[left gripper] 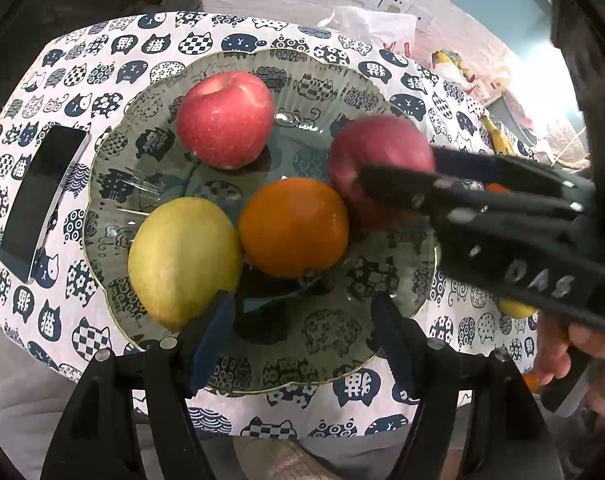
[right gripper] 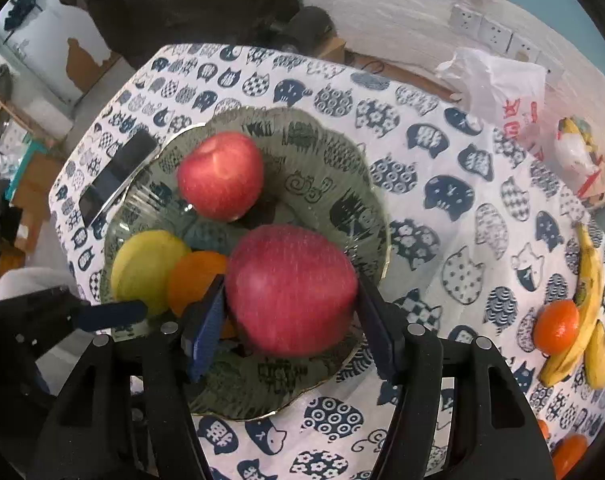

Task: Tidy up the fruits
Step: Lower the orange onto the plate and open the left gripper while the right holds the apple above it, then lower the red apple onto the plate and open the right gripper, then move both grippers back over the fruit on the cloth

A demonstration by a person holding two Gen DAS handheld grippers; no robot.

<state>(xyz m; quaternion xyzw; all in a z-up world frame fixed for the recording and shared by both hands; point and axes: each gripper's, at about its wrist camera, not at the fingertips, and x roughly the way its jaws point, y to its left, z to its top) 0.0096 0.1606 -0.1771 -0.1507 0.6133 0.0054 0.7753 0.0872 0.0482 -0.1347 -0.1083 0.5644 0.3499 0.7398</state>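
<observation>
A green glass plate (left gripper: 342, 336) (right gripper: 326, 152) sits on the cat-print tablecloth. On it lie a red apple (left gripper: 225, 120) (right gripper: 220, 176), a yellow-green fruit (left gripper: 182, 260) (right gripper: 146, 264) and an orange (left gripper: 293, 227) (right gripper: 192, 280). My right gripper (right gripper: 290, 312) (left gripper: 382, 172) is shut on a second red apple (right gripper: 292, 290) (left gripper: 376, 152) and holds it over the plate's right side. My left gripper (left gripper: 302, 336) is open and empty, low over the plate's near rim; its finger (right gripper: 114, 314) shows in the right wrist view.
A black phone (left gripper: 42, 200) (right gripper: 116, 176) lies left of the plate. Bananas (right gripper: 586, 308) and a tangerine (right gripper: 556, 326) lie at the table's right, with more oranges (right gripper: 568, 454) near the corner. A plastic bag (right gripper: 498, 88) sits at the back by the wall.
</observation>
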